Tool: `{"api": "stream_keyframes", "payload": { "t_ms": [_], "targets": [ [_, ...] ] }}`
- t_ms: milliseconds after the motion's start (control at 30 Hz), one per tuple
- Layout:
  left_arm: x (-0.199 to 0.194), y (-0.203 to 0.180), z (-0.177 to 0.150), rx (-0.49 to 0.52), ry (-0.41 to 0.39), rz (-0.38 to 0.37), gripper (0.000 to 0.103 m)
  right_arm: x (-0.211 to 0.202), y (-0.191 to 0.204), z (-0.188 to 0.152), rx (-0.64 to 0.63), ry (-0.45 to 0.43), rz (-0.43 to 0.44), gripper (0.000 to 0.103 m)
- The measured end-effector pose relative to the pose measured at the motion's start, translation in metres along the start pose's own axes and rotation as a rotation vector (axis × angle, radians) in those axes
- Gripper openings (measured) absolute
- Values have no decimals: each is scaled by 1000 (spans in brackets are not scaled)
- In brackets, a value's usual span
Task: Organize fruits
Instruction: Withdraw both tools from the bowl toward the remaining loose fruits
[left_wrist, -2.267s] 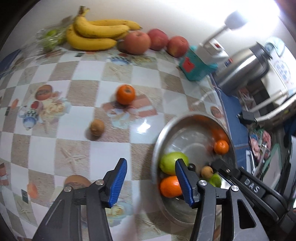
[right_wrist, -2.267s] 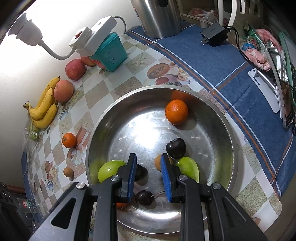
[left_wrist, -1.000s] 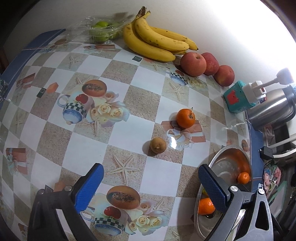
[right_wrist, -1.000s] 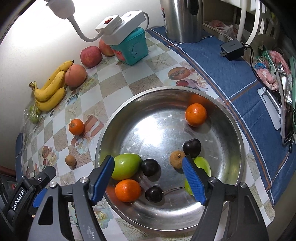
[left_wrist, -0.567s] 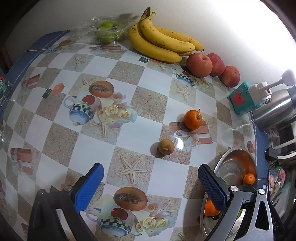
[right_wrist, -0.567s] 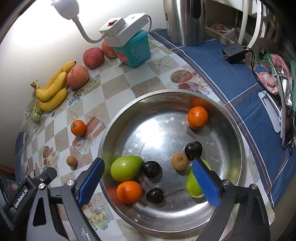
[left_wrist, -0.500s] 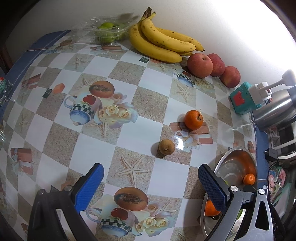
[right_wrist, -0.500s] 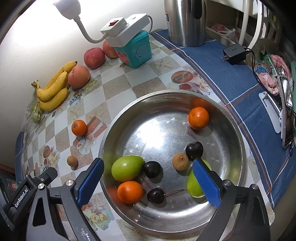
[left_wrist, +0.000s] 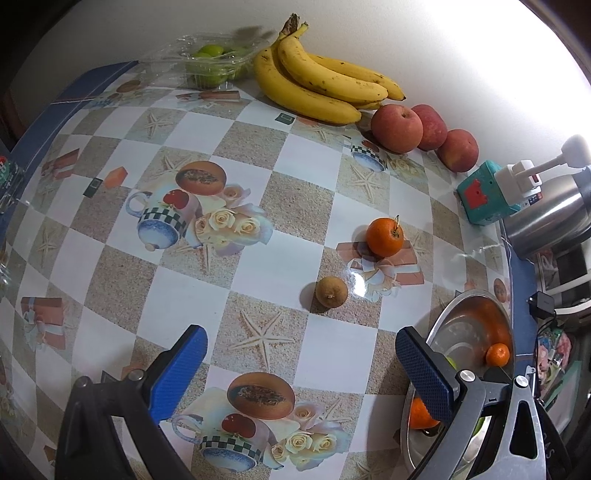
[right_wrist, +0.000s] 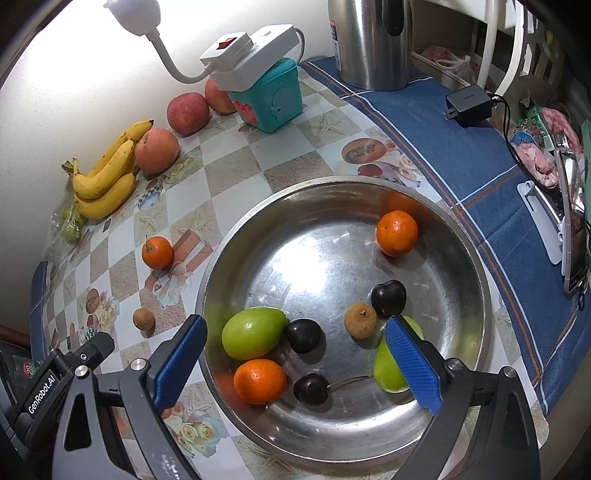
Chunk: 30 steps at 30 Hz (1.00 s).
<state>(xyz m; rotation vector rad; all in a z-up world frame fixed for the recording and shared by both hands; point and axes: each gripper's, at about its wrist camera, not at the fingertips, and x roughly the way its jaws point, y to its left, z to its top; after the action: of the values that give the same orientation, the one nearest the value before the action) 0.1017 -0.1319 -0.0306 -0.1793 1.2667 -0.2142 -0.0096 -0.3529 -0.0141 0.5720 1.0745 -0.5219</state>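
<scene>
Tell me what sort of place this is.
Most likely a home kitchen or dining table: a printed checked oilcloth covers it, a steel electric kettle stands by a power strip, and loose bananas and apples lie along the wall.

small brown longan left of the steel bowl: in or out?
Out. The small round brown longan sits on the checkered tablecloth, clear of the round steel bowl's rim, below the stemmed orange tangerine.

Worktop (left_wrist: 280, 177): beige-and-white checks printed with starfish, roses, teacups. Shiny silver metal bowl (right_wrist: 461, 258) holds two orange mandarins (right_wrist: 397, 233), two green oval fruits (right_wrist: 253, 333), dark purple cherries (right_wrist: 388, 298). Yellow speckled bananas (left_wrist: 317, 86); red apples (left_wrist: 397, 128).
</scene>
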Motion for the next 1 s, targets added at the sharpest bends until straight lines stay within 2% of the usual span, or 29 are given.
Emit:
{"api": "stream_keyframes", "payload": {
  "t_ms": [233, 633, 800, 1000],
  "targets": [
    [1, 8, 5, -14, 4, -3, 103, 3, 8, -2, -22, 9, -5, 97],
    [0, 55, 21, -131, -27, 39, 103, 9, 55, -11, -133, 25, 29, 97],
    [8, 54, 25, -116, -24, 48, 103, 15, 69, -12, -166, 28, 38, 97],
    [20, 44, 30, -92, -27, 3, 103, 27, 79, -6, -175, -7, 53, 97]
  ]
}}
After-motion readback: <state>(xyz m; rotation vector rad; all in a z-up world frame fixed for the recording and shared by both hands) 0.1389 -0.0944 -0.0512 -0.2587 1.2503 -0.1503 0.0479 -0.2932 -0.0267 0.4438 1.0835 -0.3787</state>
